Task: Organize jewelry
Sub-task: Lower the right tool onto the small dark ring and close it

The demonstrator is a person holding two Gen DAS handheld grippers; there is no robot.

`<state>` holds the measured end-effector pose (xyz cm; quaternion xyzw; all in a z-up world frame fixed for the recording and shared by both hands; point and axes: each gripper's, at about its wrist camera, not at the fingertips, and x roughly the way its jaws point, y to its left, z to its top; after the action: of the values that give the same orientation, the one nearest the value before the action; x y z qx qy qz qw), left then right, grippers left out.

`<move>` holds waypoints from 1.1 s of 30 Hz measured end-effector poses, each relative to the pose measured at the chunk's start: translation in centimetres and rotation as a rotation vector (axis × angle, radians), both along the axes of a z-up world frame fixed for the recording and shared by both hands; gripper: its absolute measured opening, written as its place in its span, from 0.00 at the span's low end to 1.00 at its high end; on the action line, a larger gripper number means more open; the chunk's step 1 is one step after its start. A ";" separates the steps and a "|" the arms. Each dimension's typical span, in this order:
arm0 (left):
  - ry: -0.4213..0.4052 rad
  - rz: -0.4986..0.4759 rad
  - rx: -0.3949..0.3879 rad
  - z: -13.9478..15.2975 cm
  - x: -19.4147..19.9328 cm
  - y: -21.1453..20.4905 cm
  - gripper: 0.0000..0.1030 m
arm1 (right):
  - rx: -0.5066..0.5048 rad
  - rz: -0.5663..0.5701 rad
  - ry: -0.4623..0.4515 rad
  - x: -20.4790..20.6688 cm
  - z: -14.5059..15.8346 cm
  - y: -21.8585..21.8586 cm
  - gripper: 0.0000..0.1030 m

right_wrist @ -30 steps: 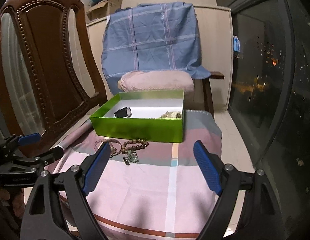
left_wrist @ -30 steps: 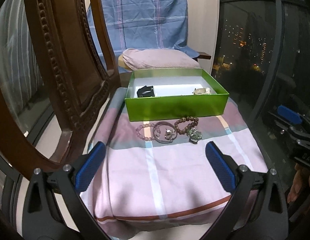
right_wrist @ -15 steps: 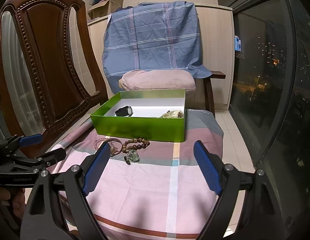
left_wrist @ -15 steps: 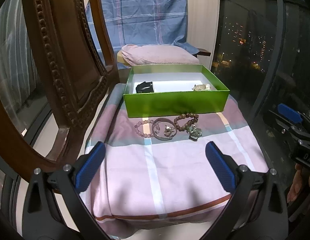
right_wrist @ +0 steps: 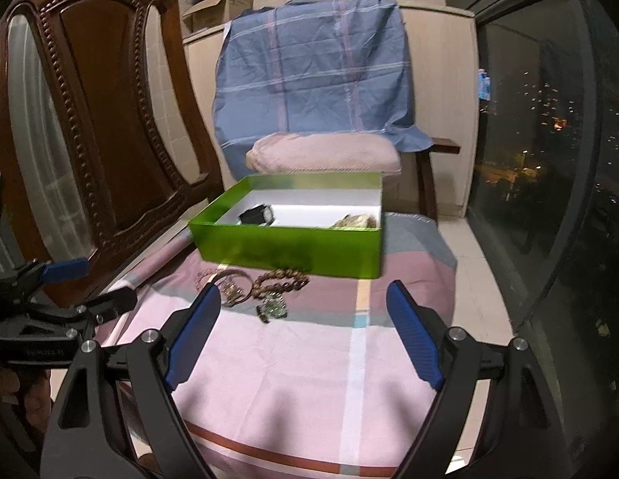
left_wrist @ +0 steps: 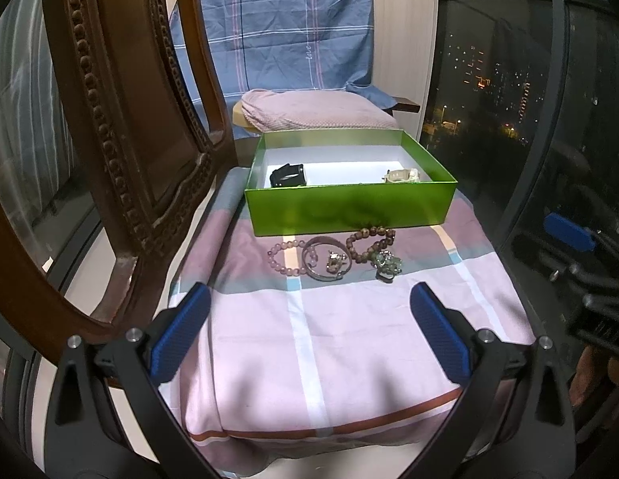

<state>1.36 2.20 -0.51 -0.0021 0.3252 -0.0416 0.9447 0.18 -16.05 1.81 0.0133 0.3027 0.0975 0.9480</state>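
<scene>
A green box (left_wrist: 349, 207) (right_wrist: 285, 247) stands open on a pink checked cushion (left_wrist: 349, 339) (right_wrist: 309, 359). Inside lie a black watch (left_wrist: 287, 175) (right_wrist: 258, 214) at the left and a pale piece (left_wrist: 400, 176) (right_wrist: 357, 221) at the right. In front of the box lie a pink bead bracelet (left_wrist: 283, 257), a silver bangle (left_wrist: 323, 259), a brown bead bracelet (left_wrist: 369, 239) (right_wrist: 279, 281) and a green stone charm (left_wrist: 387, 265) (right_wrist: 274, 306). My left gripper (left_wrist: 309, 335) and my right gripper (right_wrist: 305, 335) are both open and empty, held back from the jewelry.
A carved wooden chair back (left_wrist: 121, 127) (right_wrist: 89, 119) rises at the left. Behind the box are a pink pillow (left_wrist: 313, 113) and a chair draped in blue cloth (left_wrist: 277, 28). A dark window (left_wrist: 529, 99) runs along the right.
Both grippers have drawn back a little and risen, so the box and jewelry sit slightly farther away. Nothing was picked up or moved.
</scene>
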 end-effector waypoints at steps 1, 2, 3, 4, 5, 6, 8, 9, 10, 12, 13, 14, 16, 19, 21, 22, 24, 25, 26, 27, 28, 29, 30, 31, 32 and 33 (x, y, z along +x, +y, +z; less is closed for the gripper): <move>0.001 0.000 0.000 0.0 0.0 0.0 0.96 | -0.003 0.014 0.015 0.2 -0.4 0.3 0.81; 0.003 0.002 -0.001 0.0 0.1 0.0 0.96 | -0.009 0.026 0.027 0.5 -0.8 0.6 0.80; 0.006 0.003 -0.004 -0.1 0.1 0.1 0.96 | -0.018 0.037 0.040 0.8 -1.2 0.9 0.80; 0.008 0.003 -0.006 -0.1 0.1 0.1 0.96 | -0.024 0.047 0.055 1.1 -1.6 1.2 0.77; 0.009 0.004 -0.009 0.0 0.1 0.2 0.96 | -0.023 0.057 0.070 1.5 -2.0 1.5 0.74; 0.008 0.004 -0.009 0.0 0.1 0.3 0.96 | -0.018 0.068 0.093 2.1 -2.5 1.7 0.72; 0.010 0.009 -0.012 0.0 0.2 0.4 0.96 | -0.016 0.090 0.133 3.1 -3.4 2.2 0.65; 0.012 0.011 -0.016 0.0 0.2 0.5 0.96 | -0.025 0.102 0.153 3.8 -3.9 2.6 0.63; 0.014 0.013 -0.020 0.0 0.2 0.7 0.96 | -0.035 0.111 0.163 4.3 -4.3 3.0 0.58; 0.016 0.016 -0.023 0.1 0.3 0.9 0.96 | -0.061 0.138 0.197 5.4 -5.4 4.0 0.53; 0.017 0.018 -0.027 0.1 0.3 1.0 0.96 | -0.071 0.144 0.216 5.9 -6.0 4.3 0.49; 0.018 0.020 -0.032 0.1 0.4 1.1 0.96 | -0.083 0.147 0.234 6.3 -6.5 4.6 0.45; 0.019 0.021 -0.040 0.3 0.4 1.4 0.96 | -0.104 0.151 0.265 7.1 -7.5 5.1 0.36; 0.019 0.026 -0.041 0.3 0.6 1.7 0.96 | -0.106 0.170 0.312 8.2 -8.7 5.8 0.29; 0.024 0.030 -0.046 0.3 0.6 2.0 0.96 | -0.119 0.181 0.321 8.9 -9.2 6.4 0.27; 0.026 0.033 -0.049 0.3 0.6 2.1 0.96 | -0.120 0.183 0.327 9.1 -9.4 6.6 0.24; 0.030 0.037 -0.055 0.3 0.7 2.4 0.96 | -0.110 0.184 0.345 9.7 -9.7 6.8 0.21; 0.031 0.038 -0.057 0.3 0.8 2.4 0.96 | -0.101 0.182 0.353 10.0 -9.9 6.7 0.20; 0.031 0.039 -0.057 0.3 0.8 2.5 0.96 | -0.096 0.179 0.359 10.2 -10.0 6.7 0.19; 0.033 0.041 -0.058 0.3 0.9 2.6 0.96 | -0.088 0.179 0.364 10.4 -10.1 6.7 0.18; 0.034 0.042 -0.059 0.3 0.9 2.6 0.96 | -0.076 0.182 0.370 10.6 -10.1 6.8 0.17; 0.034 0.043 -0.060 0.3 0.9 2.7 0.96 | -0.070 0.183 0.373 10.7 -10.1 6.9 0.17; 0.037 0.045 -0.061 0.3 1.0 2.7 0.96 | -0.072 0.185 0.374 10.9 -10.0 7.0 0.17; 0.038 0.046 -0.062 0.2 1.0 2.8 0.96 | -0.074 0.186 0.374 11.0 -10.0 7.1 0.16; 0.040 0.046 -0.063 0.2 1.1 2.8 0.96 | -0.075 0.188 0.375 11.1 -10.0 7.2 0.16; 0.042 0.046 -0.064 0.1 1.2 2.8 0.96 | -0.076 0.189 0.378 11.3 -10.1 7.3 0.15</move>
<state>2.52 5.03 -0.36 -0.0406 0.3432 -0.0300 0.9379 11.43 -8.75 -8.29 -0.0331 0.4783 0.1703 0.8609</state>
